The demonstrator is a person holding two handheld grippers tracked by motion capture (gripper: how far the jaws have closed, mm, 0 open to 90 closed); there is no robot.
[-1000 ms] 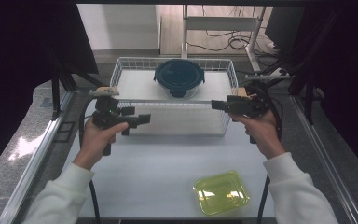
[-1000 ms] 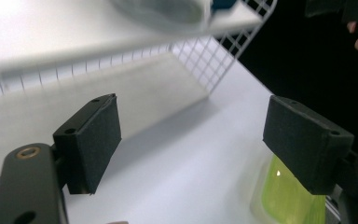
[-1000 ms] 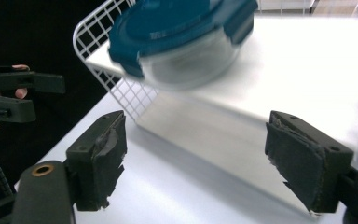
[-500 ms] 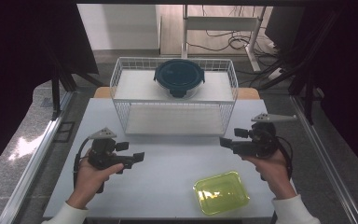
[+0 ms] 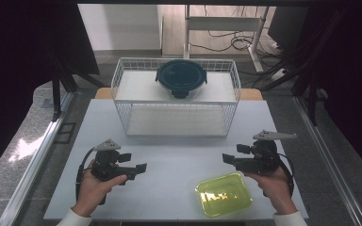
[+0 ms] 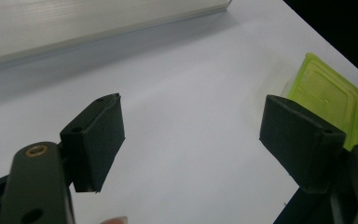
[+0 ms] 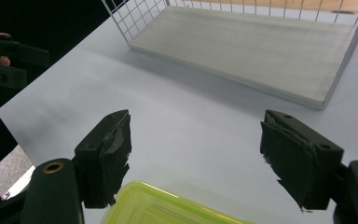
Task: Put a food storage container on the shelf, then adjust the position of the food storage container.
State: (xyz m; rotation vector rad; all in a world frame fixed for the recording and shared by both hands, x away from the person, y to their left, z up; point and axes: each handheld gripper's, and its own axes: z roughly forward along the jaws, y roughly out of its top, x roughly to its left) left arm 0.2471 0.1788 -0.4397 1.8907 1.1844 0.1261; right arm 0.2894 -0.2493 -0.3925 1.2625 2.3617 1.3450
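Observation:
My left gripper (image 5: 134, 162) hovers low over the white table (image 5: 179, 160) at the near left. It points right and is open; its jaws (image 6: 191, 116) have just been closing slightly with nothing between them. My right gripper (image 5: 232, 154) is at the near right, pointing left, open and empty (image 7: 196, 126). A yellow-green translucent lid (image 5: 224, 194) lies flat on the table just below the right gripper. It also shows at the right edge as the lid (image 6: 328, 95) and at the bottom as the lid (image 7: 158, 205).
A white wire basket (image 5: 176, 102) stands at the table's far middle, with a dark round lidded container (image 5: 181, 78) toward its back. Metal rails run along both table sides. Open table lies between the two grippers and the basket (image 7: 135, 18).
Both hands have dropped from in front of the basket and pulled back toward the near edge. They now sit low over the table, the right one beside the lid.

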